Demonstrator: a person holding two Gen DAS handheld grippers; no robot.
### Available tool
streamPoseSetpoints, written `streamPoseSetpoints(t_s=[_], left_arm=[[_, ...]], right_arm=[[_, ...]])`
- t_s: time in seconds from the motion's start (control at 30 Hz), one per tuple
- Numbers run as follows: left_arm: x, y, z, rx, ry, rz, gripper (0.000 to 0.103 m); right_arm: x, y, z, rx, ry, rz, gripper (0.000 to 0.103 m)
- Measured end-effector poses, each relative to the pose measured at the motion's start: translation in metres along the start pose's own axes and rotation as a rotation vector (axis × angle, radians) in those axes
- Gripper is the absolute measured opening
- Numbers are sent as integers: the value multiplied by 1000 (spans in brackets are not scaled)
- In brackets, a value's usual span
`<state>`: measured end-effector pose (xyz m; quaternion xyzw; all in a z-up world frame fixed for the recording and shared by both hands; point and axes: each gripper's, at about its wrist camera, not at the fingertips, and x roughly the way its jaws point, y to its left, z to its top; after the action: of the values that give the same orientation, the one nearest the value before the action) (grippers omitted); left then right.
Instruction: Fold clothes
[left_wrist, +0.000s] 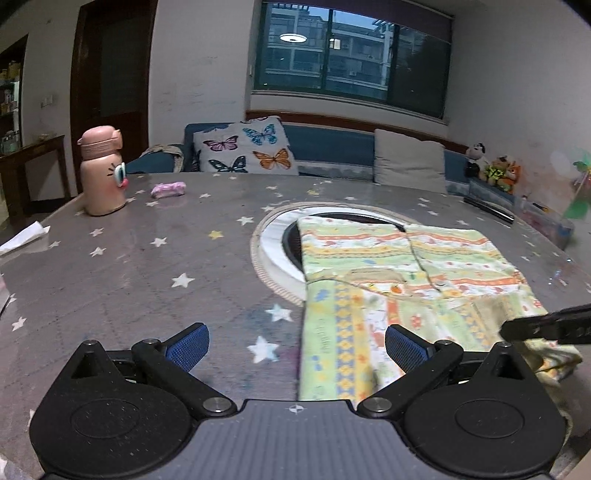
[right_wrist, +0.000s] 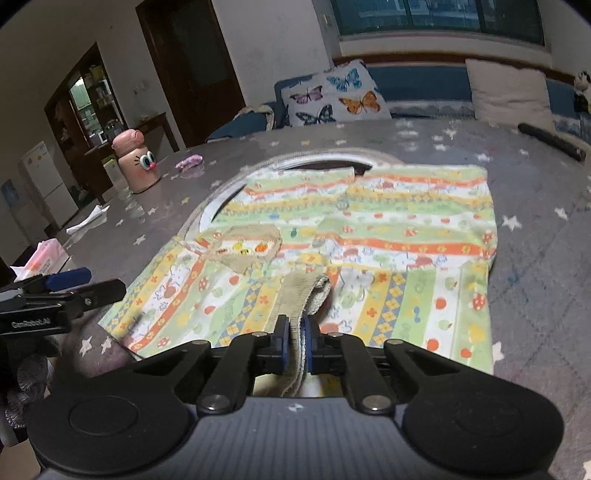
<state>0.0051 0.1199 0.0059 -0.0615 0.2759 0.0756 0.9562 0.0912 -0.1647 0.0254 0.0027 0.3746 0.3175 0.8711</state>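
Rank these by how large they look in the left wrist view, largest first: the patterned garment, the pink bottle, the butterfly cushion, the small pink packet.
1. Patterned garment.
2. Butterfly cushion.
3. Pink bottle; it stands nearer the camera than the cushion, so true sizes stay unsure.
4. Small pink packet.

Low wrist views, shared garment (left_wrist: 402, 266)

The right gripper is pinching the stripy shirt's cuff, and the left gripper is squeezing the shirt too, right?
Not quite. The right gripper is pinching the beige ribbed cuff of the stripy shirt, as the right wrist view shows. But the left gripper isn't squeezing anything: the left wrist view shows its blue pads wide apart, open above the shirt's edge and the starry table.
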Motion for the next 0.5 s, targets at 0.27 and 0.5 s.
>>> streamPoseSetpoints(t_s=[0.27,0.5], left_arm=[[8,7,-4,-15,26,35,103],[14,9,-9,4,46,75,103]], right_arm=[[-38,15,27,-46,-137,11,7],[-36,-1,22,-11,-129,-64,7]])
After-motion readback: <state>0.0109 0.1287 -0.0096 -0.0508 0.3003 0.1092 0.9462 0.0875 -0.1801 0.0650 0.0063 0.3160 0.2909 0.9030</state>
